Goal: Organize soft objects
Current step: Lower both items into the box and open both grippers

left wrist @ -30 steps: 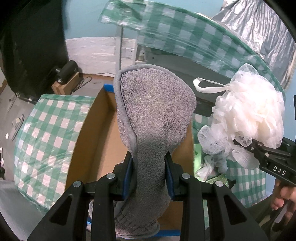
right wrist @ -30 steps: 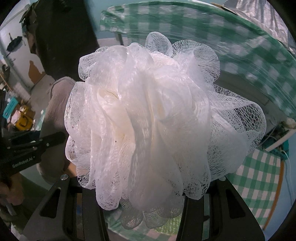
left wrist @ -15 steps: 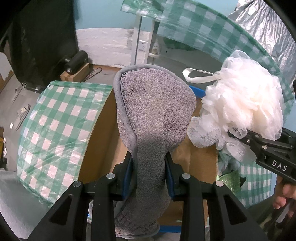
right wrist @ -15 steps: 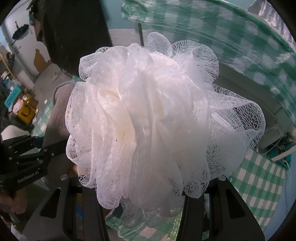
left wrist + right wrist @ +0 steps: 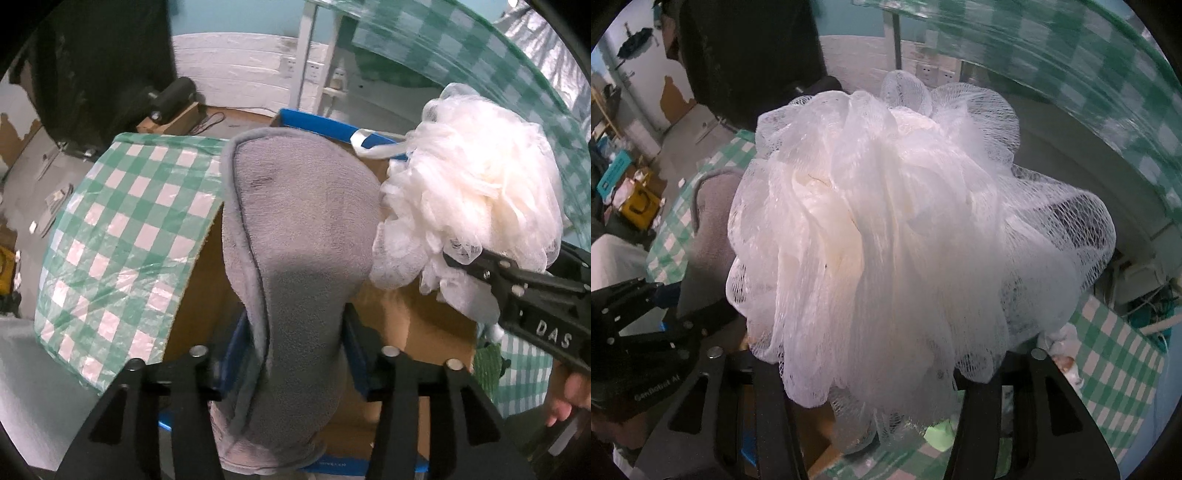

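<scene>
My left gripper (image 5: 295, 343) is shut on a grey fleece slipper (image 5: 299, 236) that stands upright between the fingers, above an open cardboard box (image 5: 406, 325) with blue tape on its rim. My right gripper (image 5: 871, 391) is shut on a white mesh bath pouf (image 5: 905, 236) that fills the right wrist view. In the left wrist view the pouf (image 5: 476, 199) is held at the right by the right gripper (image 5: 476, 262), over the box and touching the slipper's side. The slipper (image 5: 709, 236) shows at the left of the right wrist view.
A green-and-white checked tablecloth (image 5: 125, 236) covers the table left of the box. Another checked table (image 5: 461, 62) stands behind. A green item (image 5: 487, 365) lies right of the box. The floor holds clutter and a dark device (image 5: 173, 98).
Both grippers have moved forward and down over the box with their loads. The pouf has come closer to the slipper and now touches it.
</scene>
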`<action>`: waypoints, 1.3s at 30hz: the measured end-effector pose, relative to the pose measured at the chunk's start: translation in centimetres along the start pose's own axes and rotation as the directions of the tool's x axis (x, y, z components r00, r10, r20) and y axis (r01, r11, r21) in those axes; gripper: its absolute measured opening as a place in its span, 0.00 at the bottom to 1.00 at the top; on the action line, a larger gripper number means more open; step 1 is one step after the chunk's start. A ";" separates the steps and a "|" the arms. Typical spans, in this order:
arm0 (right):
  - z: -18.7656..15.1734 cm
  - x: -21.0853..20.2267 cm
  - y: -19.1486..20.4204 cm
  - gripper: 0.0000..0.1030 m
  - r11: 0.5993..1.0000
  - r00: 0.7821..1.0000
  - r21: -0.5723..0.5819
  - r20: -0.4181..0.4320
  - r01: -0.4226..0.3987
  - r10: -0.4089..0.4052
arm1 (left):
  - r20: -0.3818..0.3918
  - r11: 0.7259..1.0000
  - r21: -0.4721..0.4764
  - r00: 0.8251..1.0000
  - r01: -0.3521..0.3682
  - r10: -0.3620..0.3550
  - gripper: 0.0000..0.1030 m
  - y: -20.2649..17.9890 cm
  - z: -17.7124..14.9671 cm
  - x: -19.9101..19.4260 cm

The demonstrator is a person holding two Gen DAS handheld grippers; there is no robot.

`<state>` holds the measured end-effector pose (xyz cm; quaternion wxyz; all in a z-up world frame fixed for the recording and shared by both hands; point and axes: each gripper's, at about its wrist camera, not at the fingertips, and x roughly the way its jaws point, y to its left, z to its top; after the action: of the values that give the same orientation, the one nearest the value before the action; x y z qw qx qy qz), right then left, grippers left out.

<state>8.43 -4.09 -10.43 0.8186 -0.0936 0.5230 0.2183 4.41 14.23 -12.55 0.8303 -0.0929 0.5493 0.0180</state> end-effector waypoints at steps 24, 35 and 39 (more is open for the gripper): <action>-0.2 -3.1 -0.6 0.77 1.000 0.994 -0.004 0.105 0.017 -0.017 | 0.059 0.999 0.027 0.998 -0.019 0.018 0.57 -1.0 0.4 -2.0; -1.1 -4.8 -1.9 0.77 0.999 0.992 0.027 0.122 0.032 -0.035 | 0.087 0.997 0.072 0.996 -0.008 0.001 0.62 -3.2 0.4 -3.3; -1.6 -5.3 -2.4 0.78 0.998 0.991 0.042 0.125 0.037 -0.042 | 0.090 0.995 0.095 0.996 0.001 -0.009 0.65 -4.4 0.3 -3.6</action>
<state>6.35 -8.14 -6.56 0.8557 -0.0739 0.4726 0.1973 3.89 10.19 -8.56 0.8576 -0.0537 0.5114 -0.0061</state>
